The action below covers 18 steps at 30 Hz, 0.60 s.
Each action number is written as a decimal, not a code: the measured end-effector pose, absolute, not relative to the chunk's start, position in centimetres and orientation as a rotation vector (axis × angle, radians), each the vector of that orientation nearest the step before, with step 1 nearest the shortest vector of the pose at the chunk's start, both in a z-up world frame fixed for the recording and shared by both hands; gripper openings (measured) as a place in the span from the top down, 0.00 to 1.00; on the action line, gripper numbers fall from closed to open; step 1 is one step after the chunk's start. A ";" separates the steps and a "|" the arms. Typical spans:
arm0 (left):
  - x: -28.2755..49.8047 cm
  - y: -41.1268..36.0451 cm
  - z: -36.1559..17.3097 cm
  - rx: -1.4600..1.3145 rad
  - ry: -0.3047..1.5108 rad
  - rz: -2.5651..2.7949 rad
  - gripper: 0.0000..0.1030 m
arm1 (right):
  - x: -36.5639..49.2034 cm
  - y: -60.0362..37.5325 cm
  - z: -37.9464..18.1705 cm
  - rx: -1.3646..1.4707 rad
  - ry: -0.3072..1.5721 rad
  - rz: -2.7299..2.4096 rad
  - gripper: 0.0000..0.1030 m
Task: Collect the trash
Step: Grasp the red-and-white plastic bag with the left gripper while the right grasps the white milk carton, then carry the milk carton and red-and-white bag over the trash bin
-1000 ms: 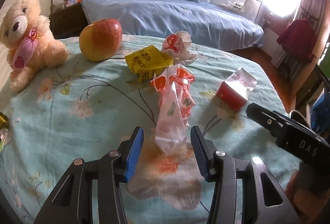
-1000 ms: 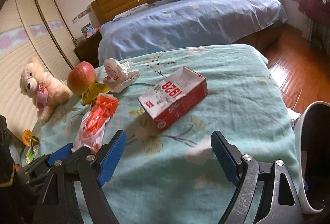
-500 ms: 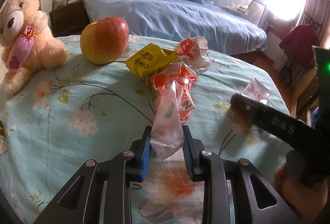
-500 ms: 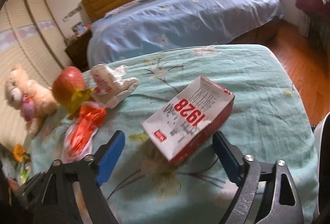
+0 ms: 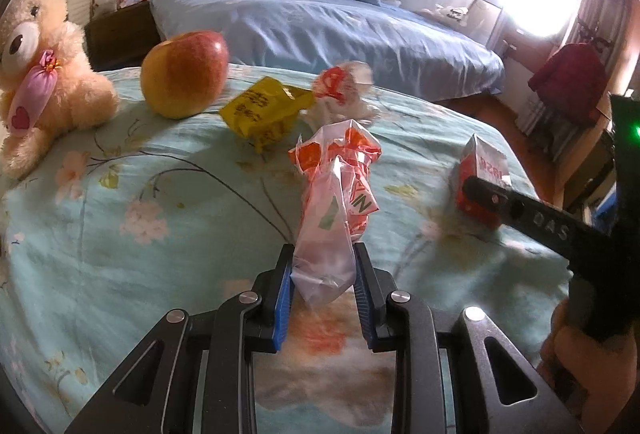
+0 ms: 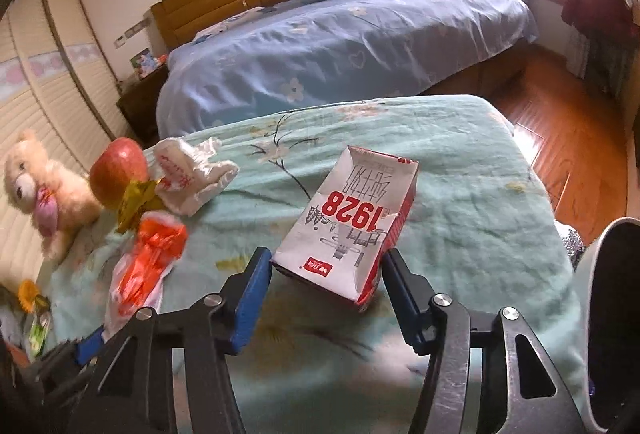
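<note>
My left gripper (image 5: 323,266) is shut on the near end of an orange-and-white plastic wrapper (image 5: 340,186), which also shows in the right wrist view (image 6: 144,266). My right gripper (image 6: 326,266) is open with its jaws on either side of a red-and-white "1928" carton (image 6: 352,226); the carton lies on the bed and also shows in the left wrist view (image 5: 480,174). A yellow wrapper (image 5: 264,110) and a crumpled white-and-red wrapper (image 5: 344,90) lie further back on the teal floral bedspread (image 5: 120,194).
A red-yellow apple (image 5: 184,74) and a teddy bear (image 5: 36,74) sit at the back left. A white bin rim (image 6: 600,314) stands at the right edge of the bed. A blue bed (image 6: 340,50) and wooden floor (image 6: 568,138) lie beyond.
My left gripper closed on the orange-and-white wrapper. My right gripper moved forward until the carton sits between its open jaws.
</note>
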<state>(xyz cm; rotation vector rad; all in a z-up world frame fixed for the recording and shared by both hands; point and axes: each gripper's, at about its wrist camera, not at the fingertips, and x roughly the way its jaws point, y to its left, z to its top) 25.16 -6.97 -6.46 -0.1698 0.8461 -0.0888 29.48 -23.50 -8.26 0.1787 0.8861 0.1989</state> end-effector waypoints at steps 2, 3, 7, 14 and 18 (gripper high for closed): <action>24.8 -7.3 -6.4 -0.170 0.846 -0.100 0.74 | 28.5 -24.3 -8.2 0.176 0.895 0.224 0.44; 24.7 -7.4 -6.4 -0.166 0.846 -0.103 0.74 | 28.1 -24.7 -8.2 0.175 0.906 0.233 0.44; 24.7 -7.8 -6.4 -0.151 0.855 -0.103 0.73 | 27.6 -25.6 -8.3 0.222 0.934 0.247 0.37; 25.5 -7.4 -6.5 -0.157 0.864 -0.075 0.68 | 28.6 -24.5 -8.3 0.233 0.916 0.190 0.25; 26.0 -7.6 -6.6 -0.145 0.862 -0.079 0.74 | 29.4 -24.2 -9.1 0.211 0.918 0.142 0.38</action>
